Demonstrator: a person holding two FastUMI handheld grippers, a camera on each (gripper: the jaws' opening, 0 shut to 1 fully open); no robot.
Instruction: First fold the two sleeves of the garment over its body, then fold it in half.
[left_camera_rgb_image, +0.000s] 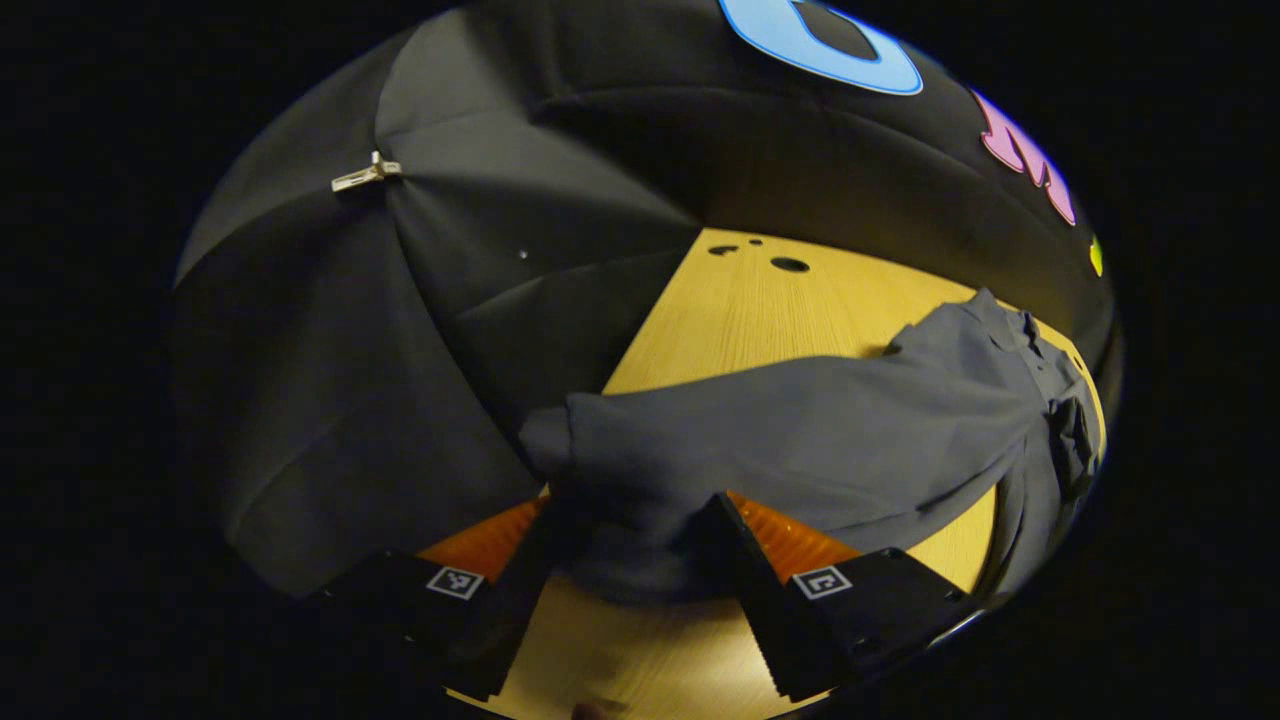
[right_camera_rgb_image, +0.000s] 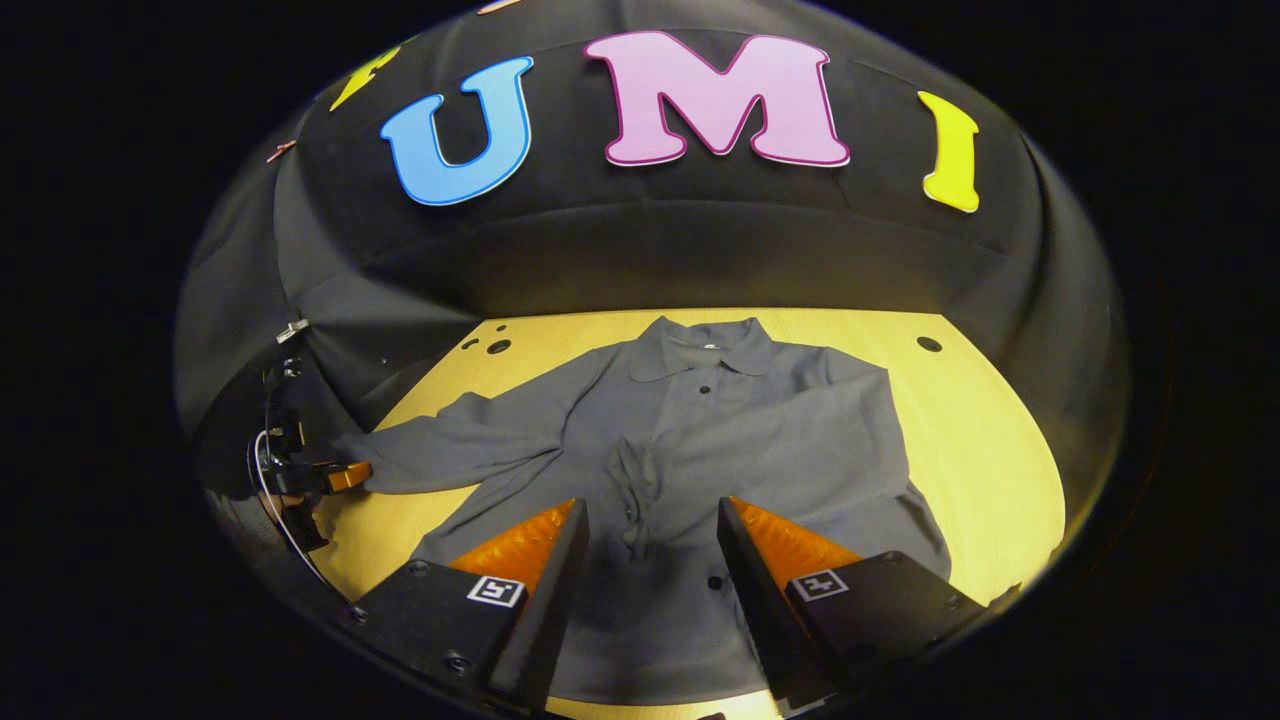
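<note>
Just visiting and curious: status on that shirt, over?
Left gripper at sleeve cuff, jaws apart. Right gripper open above shirt. One sleeve already across. Nothing blocking.

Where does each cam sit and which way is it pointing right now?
Left gripper view: rides the left gripper, low at the table's left end, looking along the outstretched sleeve toward the shirt's body; its own two fingers flank the cuff.
Right gripper view: rides the right gripper, above the shirt's lower half, facing the collar and back wall; own fingers at the bottom, apart.
Shared: shirt, sleeve, table; the right gripper view also shows the left gripper at the cuff.
</note>
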